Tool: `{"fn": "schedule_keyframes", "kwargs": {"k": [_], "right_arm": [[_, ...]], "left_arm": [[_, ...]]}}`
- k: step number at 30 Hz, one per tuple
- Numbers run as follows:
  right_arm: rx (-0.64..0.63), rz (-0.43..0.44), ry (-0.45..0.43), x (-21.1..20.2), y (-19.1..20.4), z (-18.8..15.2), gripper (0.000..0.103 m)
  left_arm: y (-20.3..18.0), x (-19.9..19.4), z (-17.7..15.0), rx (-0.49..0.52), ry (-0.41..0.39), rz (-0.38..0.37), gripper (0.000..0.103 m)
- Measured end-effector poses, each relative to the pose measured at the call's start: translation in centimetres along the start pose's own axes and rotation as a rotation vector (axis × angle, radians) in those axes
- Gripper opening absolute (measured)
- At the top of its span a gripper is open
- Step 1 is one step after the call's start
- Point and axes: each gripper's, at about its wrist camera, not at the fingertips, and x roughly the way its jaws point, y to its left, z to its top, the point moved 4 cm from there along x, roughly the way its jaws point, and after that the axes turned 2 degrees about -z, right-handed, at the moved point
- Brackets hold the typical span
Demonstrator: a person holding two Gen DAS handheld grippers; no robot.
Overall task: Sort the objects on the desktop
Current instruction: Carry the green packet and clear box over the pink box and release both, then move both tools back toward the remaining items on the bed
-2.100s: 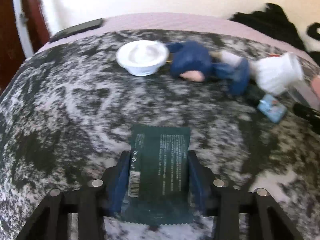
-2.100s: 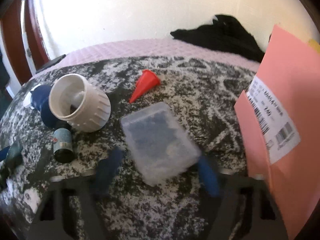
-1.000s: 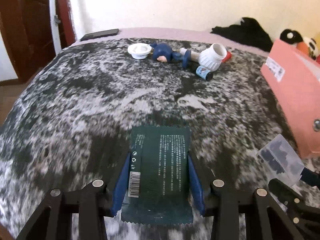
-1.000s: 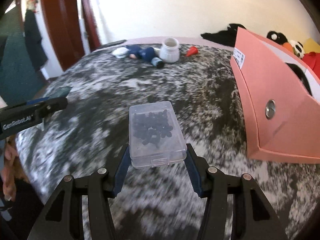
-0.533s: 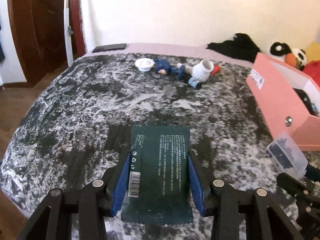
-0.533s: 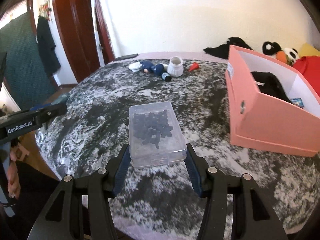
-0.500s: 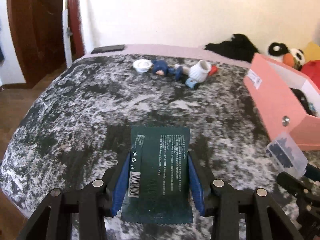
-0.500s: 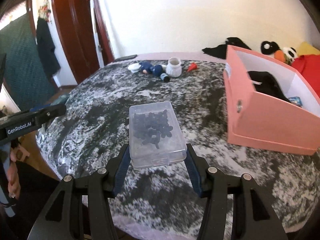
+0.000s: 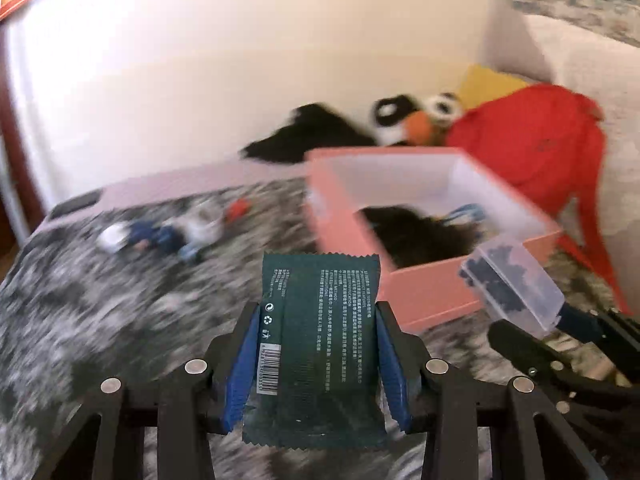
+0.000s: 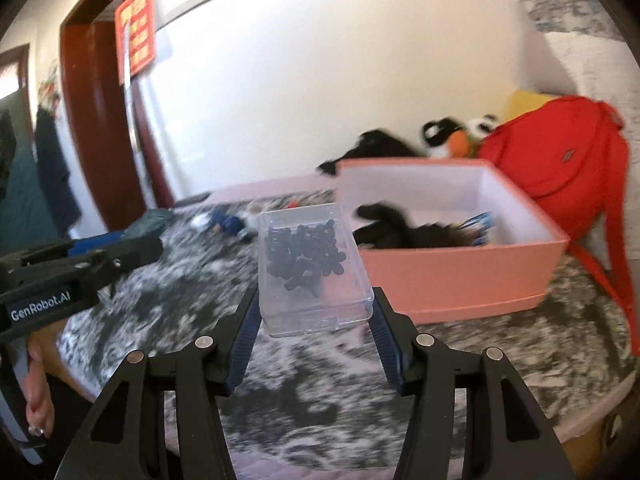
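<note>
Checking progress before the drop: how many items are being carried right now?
2. A dark green packet in the left hand-held gripper; a clear plastic case of small dark pieces in the right hand-held gripper.

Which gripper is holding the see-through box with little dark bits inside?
The right gripper. It grips the clear plastic box; the left gripper holds a flat dark green packet instead.

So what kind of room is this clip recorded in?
Most likely a bedroom at home. The work surface looks like a bed under a mottled black-and-white fleece blanket, black-and-white plush toys and a red fabric backpack sit against the wall, and a dark red wooden door frame stands nearby.
</note>
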Motion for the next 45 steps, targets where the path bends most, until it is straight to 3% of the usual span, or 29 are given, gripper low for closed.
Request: {"fn": "schedule_keyframes", "kwargs": {"k": [6, 11, 20, 22, 23, 24, 25, 26, 28, 30, 33, 36, 45], "right_arm": [[0.048, -0.087, -0.069, -2.5, -6.0, 2.5, 0.057], [0.076, -0.146, -0.106, -1.9, -10.3, 5.6, 0.057], [0.087, -0.19, -0.125, 5.2, -14.7, 13.0, 0.057], [0.091, -0.175, -0.11, 7.8, -15.8, 15.0, 0.058], [0.098, -0.157, -0.095, 9.4, -16.5, 16.0, 0.059], [0.106, -0.174, -0.073, 10.5, -17.2, 16.4, 0.062], [0.125, -0.221, -0.048, 11.9, -18.2, 16.7, 0.074], [0.149, -0.248, -0.043, 12.5, -19.0, 16.8, 0.089], [0.216, -0.231, -0.05, 13.1, -20.3, 16.3, 0.094], [0.251, -0.193, -0.03, 13.8, -21.0, 15.6, 0.094], [0.241, -0.228, -0.014, 14.2, -21.0, 15.0, 0.094], [0.239, -0.203, -0.03, 13.7, -19.9, 15.4, 0.094], [0.06, -0.054, -0.122, 9.0, -6.0, 13.3, 0.095]], "left_arm": [[-6.0, 3.1, 4.3, 0.065, -0.022, -0.094, 0.047], [-8.8, 6.1, 8.0, 0.095, -0.04, -0.135, 0.047], [-10.4, 14.5, 14.5, 0.116, -0.021, -0.152, 0.047], [-10.3, 17.5, 15.9, 0.113, 0.006, -0.144, 0.052], [-9.9, 18.9, 16.2, 0.106, 0.022, -0.103, 0.058], [-9.3, 20.3, 16.5, 0.097, 0.043, -0.057, 0.074], [-8.4, 21.6, 16.5, 0.078, 0.074, -0.007, 0.085], [-7.8, 22.2, 16.3, 0.059, 0.089, -0.011, 0.086], [-6.4, 22.6, 15.6, 0.008, 0.103, -0.066, 0.086], [-4.9, 22.2, 14.7, -0.018, 0.103, -0.065, 0.086], [-3.0, 21.2, 13.3, -0.046, 0.107, -0.03, 0.086], [-1.3, 19.1, 11.8, -0.069, 0.107, -0.021, 0.086], [6.4, 11.3, 5.9, -0.132, 0.086, 0.073, 0.089]]}}
